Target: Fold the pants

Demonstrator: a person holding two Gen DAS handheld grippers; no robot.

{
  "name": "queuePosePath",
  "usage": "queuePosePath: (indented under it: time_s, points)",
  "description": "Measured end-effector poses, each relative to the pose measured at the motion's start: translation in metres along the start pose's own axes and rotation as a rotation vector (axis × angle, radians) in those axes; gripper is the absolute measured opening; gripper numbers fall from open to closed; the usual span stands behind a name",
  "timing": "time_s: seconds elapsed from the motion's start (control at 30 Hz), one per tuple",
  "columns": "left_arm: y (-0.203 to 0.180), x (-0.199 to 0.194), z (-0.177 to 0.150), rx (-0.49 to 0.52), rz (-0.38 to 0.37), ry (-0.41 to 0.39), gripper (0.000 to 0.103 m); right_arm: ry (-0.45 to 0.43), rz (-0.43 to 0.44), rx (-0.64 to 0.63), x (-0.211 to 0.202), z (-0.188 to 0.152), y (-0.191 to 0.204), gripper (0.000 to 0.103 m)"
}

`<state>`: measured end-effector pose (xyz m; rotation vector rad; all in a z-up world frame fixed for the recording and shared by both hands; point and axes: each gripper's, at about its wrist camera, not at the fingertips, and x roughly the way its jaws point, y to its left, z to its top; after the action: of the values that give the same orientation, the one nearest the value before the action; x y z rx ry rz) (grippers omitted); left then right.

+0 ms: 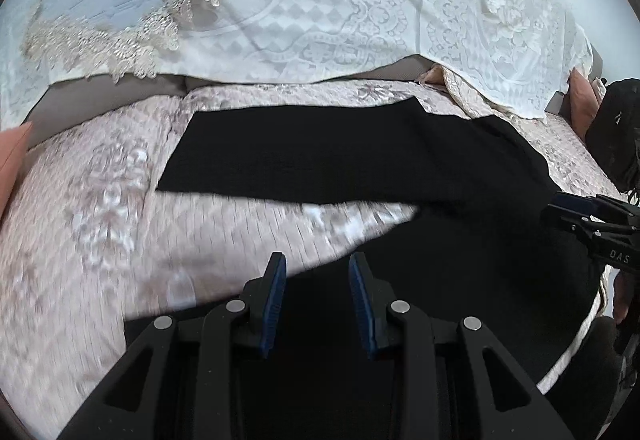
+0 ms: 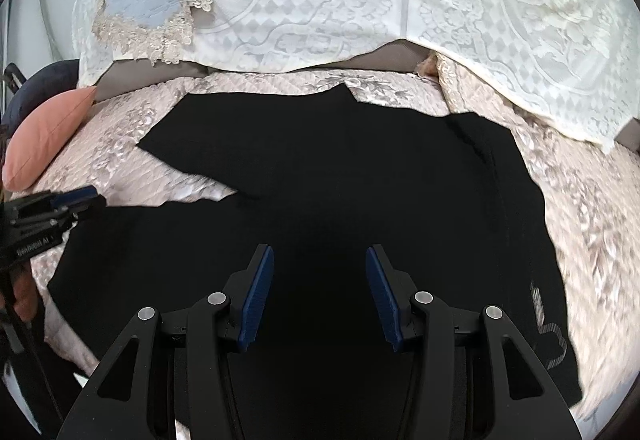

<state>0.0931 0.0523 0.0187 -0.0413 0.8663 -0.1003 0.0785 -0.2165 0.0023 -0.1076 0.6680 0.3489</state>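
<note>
Black pants (image 1: 320, 160) lie spread flat on a pink quilted cover (image 1: 100, 240), with both legs running to the left and parting in a V. In the right wrist view the pants (image 2: 340, 180) fill the middle, and a pale drawstring (image 2: 548, 324) shows at the waist end on the right. My left gripper (image 1: 318, 264) hovers open over the upper edge of the near leg, nothing between its blue pads. My right gripper (image 2: 320, 252) stands open over the pants' middle, also holding nothing. Each gripper shows in the other's view: the right gripper (image 1: 572, 216), the left gripper (image 2: 76, 198).
A white lace throw (image 1: 360, 12) drapes over the backrest behind the pants. A pink cushion (image 2: 48, 136) lies at the far left and another cushion (image 1: 582, 100) at the far right. A dark bulky object (image 1: 616, 128) sits at the right edge. A hand (image 2: 22, 296) holds the left gripper.
</note>
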Motion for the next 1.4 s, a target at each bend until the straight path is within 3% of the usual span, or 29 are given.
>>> queuePosePath:
  time_s: [0.37, 0.63, 0.77, 1.07, 1.13, 1.23, 1.33, 1.4]
  points:
    - [0.049, 0.066, 0.077, 0.096, -0.021, 0.006, 0.037, 0.021, 0.022, -0.119, 0.048, 0.063, -0.038, 0.05]
    - [0.059, 0.126, 0.127, 0.221, -0.054, 0.019, 0.043, 0.075, 0.082, -0.196, 0.105, 0.11, -0.069, 0.051]
    - [0.055, 0.161, 0.148, 0.287, -0.097, 0.063, 0.046, 0.109, 0.128, -0.234, 0.132, 0.13, -0.084, 0.052]
    - [0.045, 0.224, 0.173, 0.45, -0.158, 0.171, 0.052, 0.167, 0.168, -0.299, 0.176, 0.15, -0.115, 0.054]
    - [0.05, 0.23, 0.175, 0.462, -0.179, 0.18, 0.064, 0.191, 0.189, -0.32, 0.183, 0.151, -0.116, 0.054]
    - [0.058, 0.236, 0.178, 0.469, -0.223, 0.195, 0.069, 0.204, 0.212, -0.349, 0.192, 0.153, -0.118, 0.056]
    - [0.059, 0.237, 0.172, 0.488, -0.228, 0.188, 0.067, 0.227, 0.254, -0.336, 0.201, 0.157, -0.122, 0.057]
    - [0.055, 0.231, 0.167, 0.516, -0.241, 0.187, 0.056, 0.237, 0.276, -0.335, 0.199, 0.158, -0.122, 0.057]
